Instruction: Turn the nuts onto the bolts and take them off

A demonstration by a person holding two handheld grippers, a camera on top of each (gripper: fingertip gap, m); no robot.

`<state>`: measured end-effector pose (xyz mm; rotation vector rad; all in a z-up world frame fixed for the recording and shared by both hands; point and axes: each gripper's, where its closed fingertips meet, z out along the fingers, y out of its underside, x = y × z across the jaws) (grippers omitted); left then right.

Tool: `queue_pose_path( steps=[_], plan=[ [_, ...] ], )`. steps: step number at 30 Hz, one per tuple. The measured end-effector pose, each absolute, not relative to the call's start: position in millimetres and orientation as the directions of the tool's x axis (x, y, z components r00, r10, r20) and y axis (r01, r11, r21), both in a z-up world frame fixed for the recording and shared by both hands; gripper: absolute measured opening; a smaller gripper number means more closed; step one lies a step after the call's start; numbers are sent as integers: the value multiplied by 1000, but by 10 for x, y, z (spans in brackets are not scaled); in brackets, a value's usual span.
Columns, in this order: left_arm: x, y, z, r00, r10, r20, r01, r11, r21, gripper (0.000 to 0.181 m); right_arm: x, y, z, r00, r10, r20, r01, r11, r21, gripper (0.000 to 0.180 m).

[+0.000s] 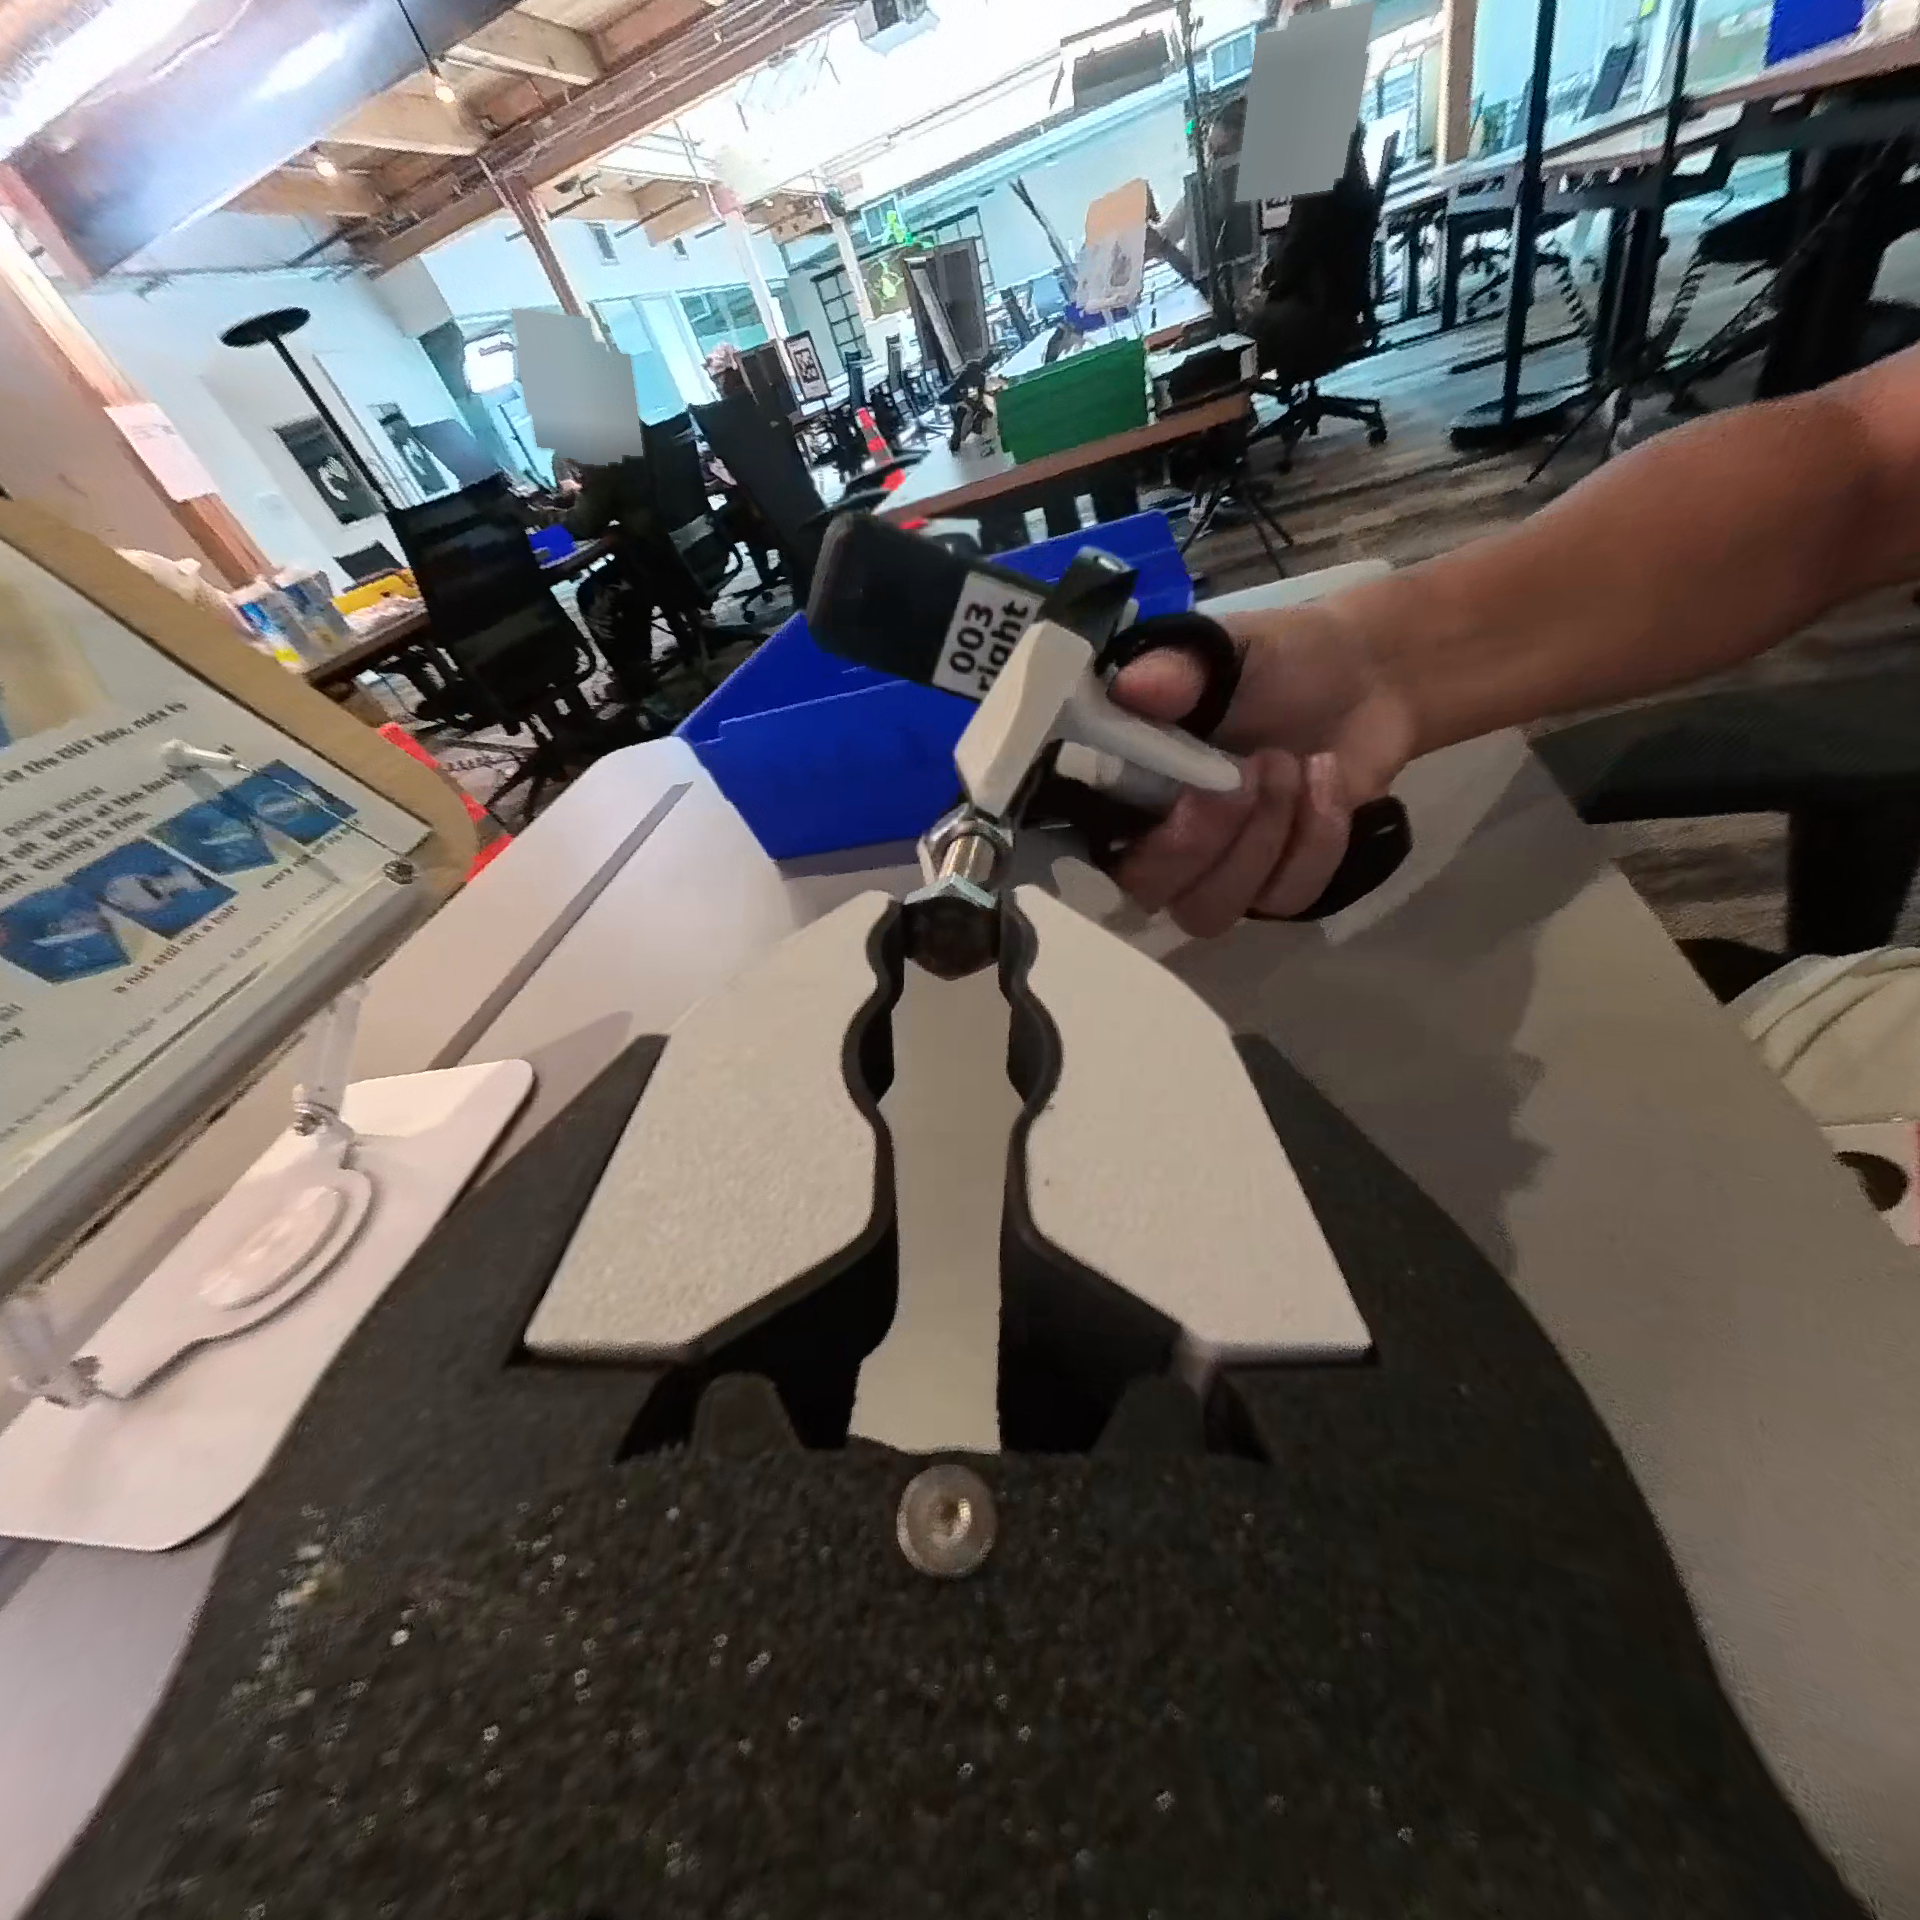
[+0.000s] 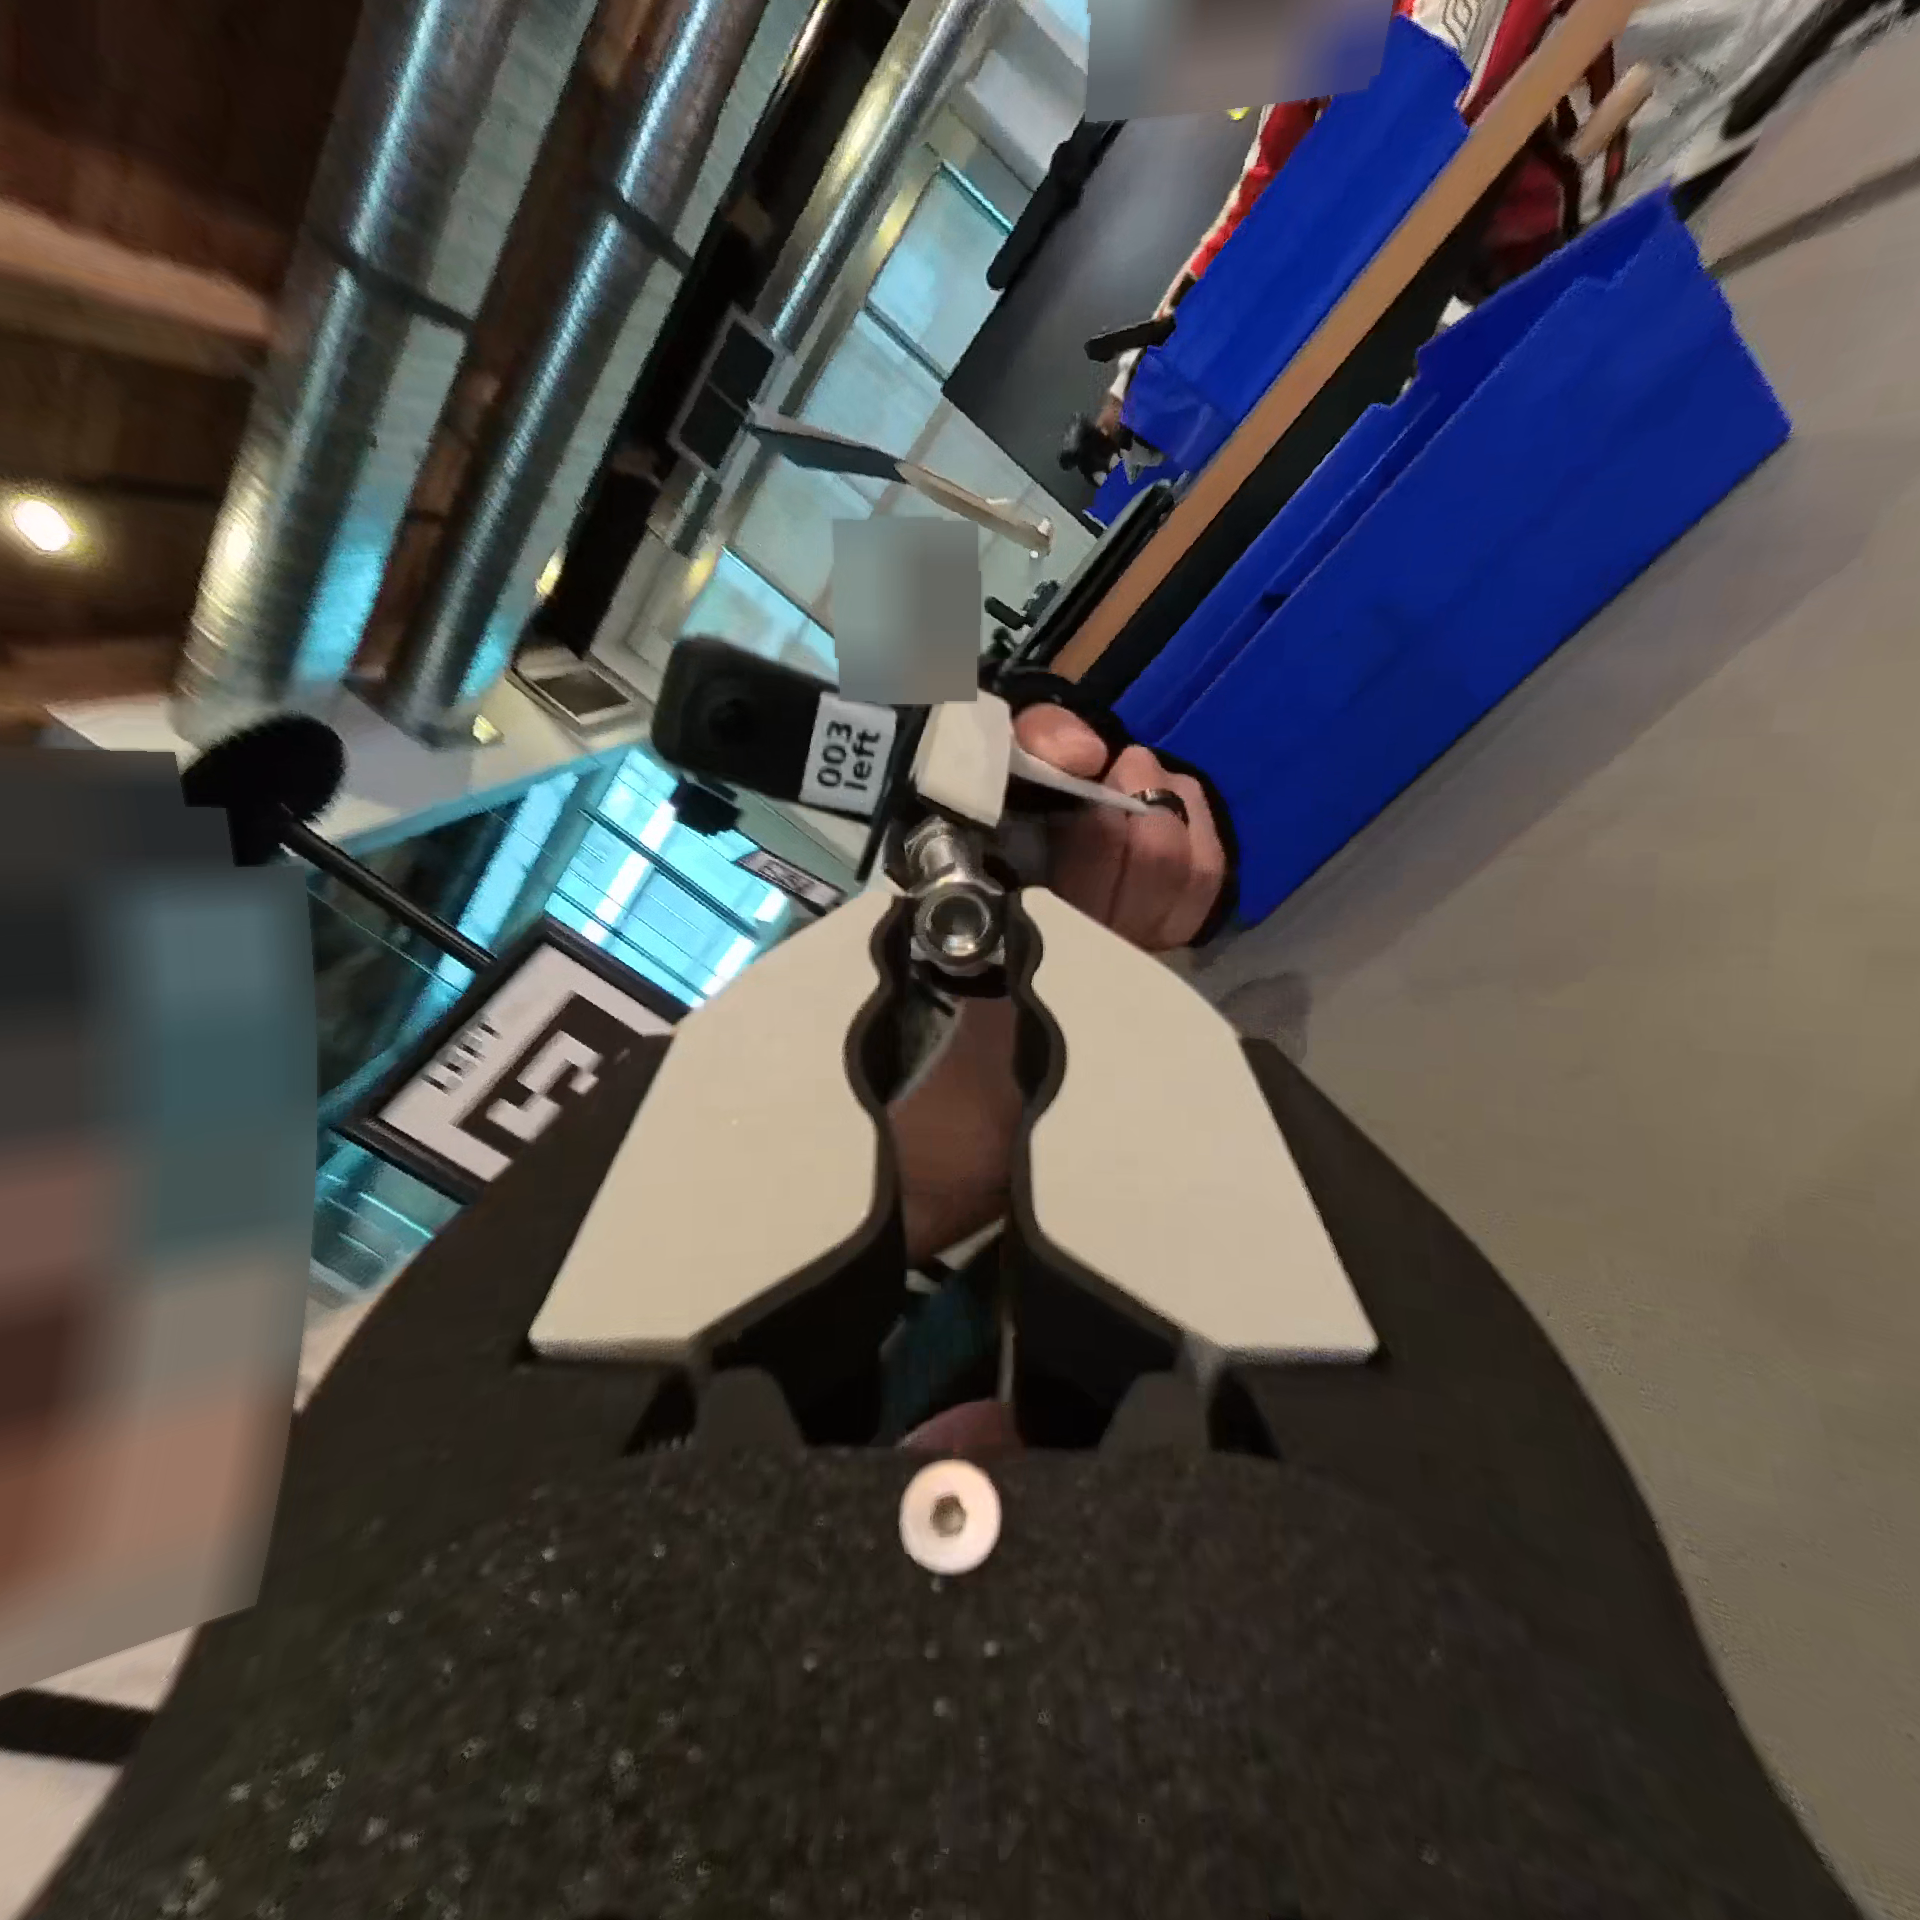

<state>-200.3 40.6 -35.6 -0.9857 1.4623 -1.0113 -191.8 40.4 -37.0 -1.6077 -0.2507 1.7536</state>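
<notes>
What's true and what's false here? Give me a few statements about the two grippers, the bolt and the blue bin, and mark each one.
1. The left gripper and the right gripper grip opposite ends of one bolt. True.
2. The bolt lies on the table. False: it is held above it, between the grippers.
3. A blue bin stands beyond the grippers. True.
4. The left gripper is open. False: it is shut on the bolt's hex end.

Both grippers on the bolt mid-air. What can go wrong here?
1. The left gripper pinches the bolt head only at its fingertips; torque may make it slip.
2. The right gripper holds the nut equally shallowly; misalignment could cross-thread it.
3. Nothing supports the bolt above the table; it may drop.
</notes>
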Motion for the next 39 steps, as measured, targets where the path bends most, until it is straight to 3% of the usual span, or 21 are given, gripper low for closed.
queue_pose_path(
  steps=[6, 12, 22, 25, 30, 35, 39],
  plan=[
    [-1991, 411, -366, -58, -916, -396, -76, 400, -913, 17, -1909, 427, -402, -131, 392, -910, -415, -856, -309, 17],
    [-1970, 418, -380, -46, -909, -414, -86, 417, -905, 17, -1889, 436, -408, -201, 286, -937, -371, -907, -197, 17],
    [-2024, 486, -366, -58, -941, -334, -69, 338, -939, 17, -1976, 438, -390, -183, 290, -939, -317, -922, -223, 18],
    [-2026, 468, -386, -87, -950, -299, -79, 305, -949, 17, -1970, 422, -410, -124, 353, -927, -276, -910, -309, 17],
    [-2038, 431, -372, -163, -974, -158, -54, 169, -984, 17, -1962, 384, -403, 66, 638, -767, -183, -748, -638, 17],
    [-2077, 504, -328, -173, -982, -72, -27, 78, -997, 17, -1852, 421, -268, 275, 866, -417, -77, -413, -908, 17],
    [-2069, 481, -351, -212, -977, -16, -40, 25, -999, 17, -1819, 422, -404, 409, 912, 38, 267, -79, -960, 17]
  ],
)
